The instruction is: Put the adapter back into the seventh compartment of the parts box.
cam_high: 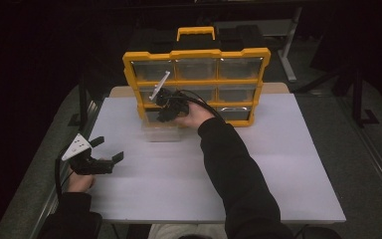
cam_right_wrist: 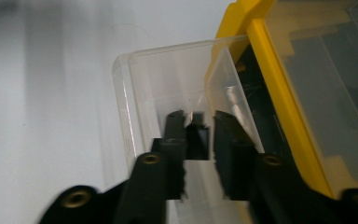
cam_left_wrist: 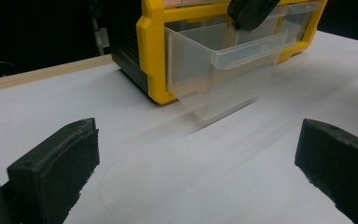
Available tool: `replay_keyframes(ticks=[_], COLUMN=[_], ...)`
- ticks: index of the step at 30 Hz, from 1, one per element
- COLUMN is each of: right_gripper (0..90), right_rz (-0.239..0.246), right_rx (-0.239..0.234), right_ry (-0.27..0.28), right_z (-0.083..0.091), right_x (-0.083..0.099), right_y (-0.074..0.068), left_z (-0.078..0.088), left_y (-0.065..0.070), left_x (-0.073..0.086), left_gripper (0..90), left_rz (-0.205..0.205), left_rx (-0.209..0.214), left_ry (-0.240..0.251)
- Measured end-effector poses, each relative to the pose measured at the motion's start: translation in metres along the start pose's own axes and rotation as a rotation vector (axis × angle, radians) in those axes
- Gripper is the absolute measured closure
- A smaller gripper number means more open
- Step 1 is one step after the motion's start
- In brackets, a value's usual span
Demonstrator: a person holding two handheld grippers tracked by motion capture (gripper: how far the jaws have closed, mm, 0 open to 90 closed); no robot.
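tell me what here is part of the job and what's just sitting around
In the job:
- clear drawer, pulled partway out of the bottom row
- yellow organizer
- right gripper, over the drawer

Not in use:
- left gripper, open above the white table
- other drawers, shut

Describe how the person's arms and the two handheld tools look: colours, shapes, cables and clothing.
Both arms wear black long sleeves. The left tool is black, with two blocky, matt jaws, a pale grey three-cornered plate on top and a black cable trailing back. The right tool is black too, with a pale plate, a looping black cable and brass-coloured screws by its jaws.
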State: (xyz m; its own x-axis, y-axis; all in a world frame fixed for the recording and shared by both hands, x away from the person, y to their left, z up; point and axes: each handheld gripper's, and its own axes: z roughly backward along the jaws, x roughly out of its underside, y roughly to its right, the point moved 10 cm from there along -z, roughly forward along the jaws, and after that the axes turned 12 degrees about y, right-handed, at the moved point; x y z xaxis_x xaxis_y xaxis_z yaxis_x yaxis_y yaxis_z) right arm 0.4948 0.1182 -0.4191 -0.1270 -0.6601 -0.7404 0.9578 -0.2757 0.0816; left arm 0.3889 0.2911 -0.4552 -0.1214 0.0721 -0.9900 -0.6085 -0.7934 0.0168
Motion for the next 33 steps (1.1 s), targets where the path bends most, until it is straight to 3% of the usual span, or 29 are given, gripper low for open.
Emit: replay_keyframes(ticks=[14, 23, 29, 33], right_gripper=[43.6, 13.2, 1.3, 0.0], right_rz=[-0.042, -0.064, -0.086, -0.094], right_rx=[0.032, 0.072, 0.059, 0.069], right_ry=[0.033, 0.034, 0.06, 0.064], right_z=[0.028, 0.041, 0.051, 0.06], right_x=[0.003, 0.012, 0.018, 0.024], right_y=[-0.004, -0.006, -0.008, -0.01], left_z=[-0.001, -0.001, -0.001, -0.001], left_y=[0.002, 0.003, 0.001, 0.001], left_x=[0.001, 0.002, 0.001, 0.002], left_gripper=[0.0, 0.0, 0.0, 0.0], left_rz=[0.001, -0.002, 0.004, 0.0], left_rx=[0.013, 0.013, 0.008, 0.007], left_ry=[-0.004, -0.008, -0.005, -0.009])
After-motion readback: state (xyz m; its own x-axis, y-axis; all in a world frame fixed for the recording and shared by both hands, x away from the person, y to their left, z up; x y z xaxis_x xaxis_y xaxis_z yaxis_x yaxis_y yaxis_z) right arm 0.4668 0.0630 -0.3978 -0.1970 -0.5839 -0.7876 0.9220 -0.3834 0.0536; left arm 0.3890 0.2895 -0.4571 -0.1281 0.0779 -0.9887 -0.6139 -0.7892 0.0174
